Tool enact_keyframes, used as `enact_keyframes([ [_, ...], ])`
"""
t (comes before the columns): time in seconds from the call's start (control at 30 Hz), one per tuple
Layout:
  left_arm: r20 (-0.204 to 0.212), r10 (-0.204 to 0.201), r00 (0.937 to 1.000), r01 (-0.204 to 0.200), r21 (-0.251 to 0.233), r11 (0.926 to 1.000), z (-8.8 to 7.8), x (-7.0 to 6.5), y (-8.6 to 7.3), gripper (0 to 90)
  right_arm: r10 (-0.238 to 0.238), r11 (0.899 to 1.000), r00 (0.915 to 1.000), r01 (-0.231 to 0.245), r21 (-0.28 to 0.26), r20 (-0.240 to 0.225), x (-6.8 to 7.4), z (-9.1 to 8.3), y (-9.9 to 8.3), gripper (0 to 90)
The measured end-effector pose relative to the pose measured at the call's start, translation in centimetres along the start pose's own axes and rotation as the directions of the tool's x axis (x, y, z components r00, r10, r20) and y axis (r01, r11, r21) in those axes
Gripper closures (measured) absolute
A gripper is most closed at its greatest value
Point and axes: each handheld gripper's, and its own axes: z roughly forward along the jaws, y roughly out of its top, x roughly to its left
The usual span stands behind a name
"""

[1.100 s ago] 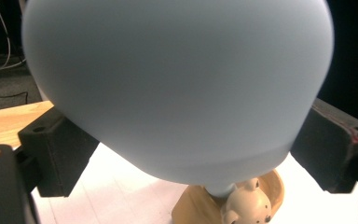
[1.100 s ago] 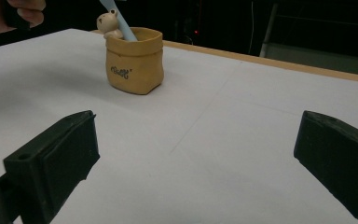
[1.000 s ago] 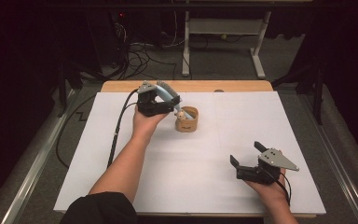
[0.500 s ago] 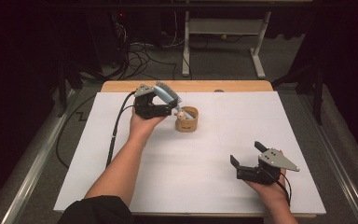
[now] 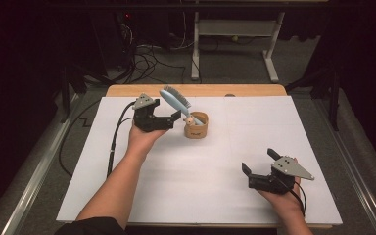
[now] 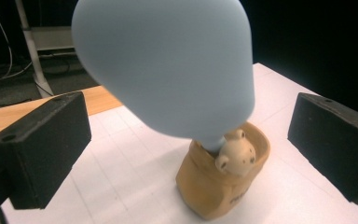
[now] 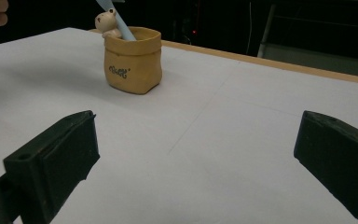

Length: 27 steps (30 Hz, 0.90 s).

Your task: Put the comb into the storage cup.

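Note:
A tan sack-shaped pot (image 5: pixel 196 129) with a small bear figure (image 6: pixel 235 154) on its rim stands at the back middle of the white table. A light blue hairbrush (image 5: pixel 176 100) stands in it handle down, its head leaning up to the left. Just left of the pot, my left gripper (image 5: pixel 172 119) has just been opening its jaws; they stand wide apart. The brush head (image 6: pixel 168 65) looms between the fingers (image 6: pixel 42 144), which do not touch it. At the front right my right gripper (image 5: pixel 258 160) is open and empty, facing the pot (image 7: pixel 133 60).
The white sheet (image 5: pixel 127 196) covers most of the table, with a wooden strip (image 5: pixel 254 90) along the far edge. Beyond it, cables (image 5: pixel 147 54) and a white frame (image 5: pixel 235 34) sit on the dark floor. The left gripper's cable (image 5: pixel 113 142) trails down the left side.
The left gripper has let go of the brush and drawn back to the left, toward the person. The brush now leans free in the pot. The right gripper has stayed still.

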Motion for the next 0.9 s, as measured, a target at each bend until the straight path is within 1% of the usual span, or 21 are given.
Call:
enact_keyframes([
  [0.17,-0.002,0.005,1.0,-0.005,-0.005,1.0,-1.1,0.0,-0.8,0.0,0.001,1.0,1.0,-0.001,-0.003,0.002,0.0,0.0,0.0,0.4],
  [0.27,0.004,-0.004,1.0,0.004,-0.009,1.0,-1.7,0.0,-1.4,0.0,-0.001,1.0,1.0,0.001,0.001,0.002,0.0,0.0,0.0,0.4],
  [0.37,0.005,-0.008,1.0,0.008,-0.001,1.0,-2.3,0.0,-2.0,0.0,-0.002,1.0,1.0,0.002,0.0,0.002,0.0,0.0,0.0,0.5],
  [0.47,0.011,-0.013,0.9999,0.013,-0.008,0.9999,-2.9,-0.1,-2.8,0.0,-0.001,1.0,1.0,0.001,0.001,0.004,0.0,0.0,0.0,0.4],
  [0.63,0.015,-0.012,0.9998,0.012,0.005,0.9999,-3.9,-0.3,-4.1,0.1,-0.005,1.0,1.0,0.005,0.002,0.004,0.0,0.0,0.0,0.4],
  [0.73,0.014,-0.013,0.9998,0.013,0.001,0.9999,-4.7,-0.2,-4.8,0.1,-0.006,1.0,1.0,0.006,0.004,0.004,0.0,0.0,-0.1,0.4],
  [0.77,0.014,-0.013,0.9998,0.013,0.005,0.9999,-4.9,-0.2,-5.0,0.1,-0.007,1.0,1.0,0.007,0.005,0.005,0.0,0.0,-0.1,0.4],
  [0.83,0.014,-0.008,0.9999,0.008,-0.008,0.9999,-5.5,-0.2,-5.4,0.1,-0.007,1.0,1.0,0.007,0.005,0.006,0.0,-0.1,-0.1,0.4],
  [0.9,0.015,0.002,0.9999,-0.002,-0.008,1.0,-6.2,-0.3,-5.8,0.0,-0.005,1.0,1.0,0.005,0.005,0.007,0.0,-0.1,-0.1,0.4],
])
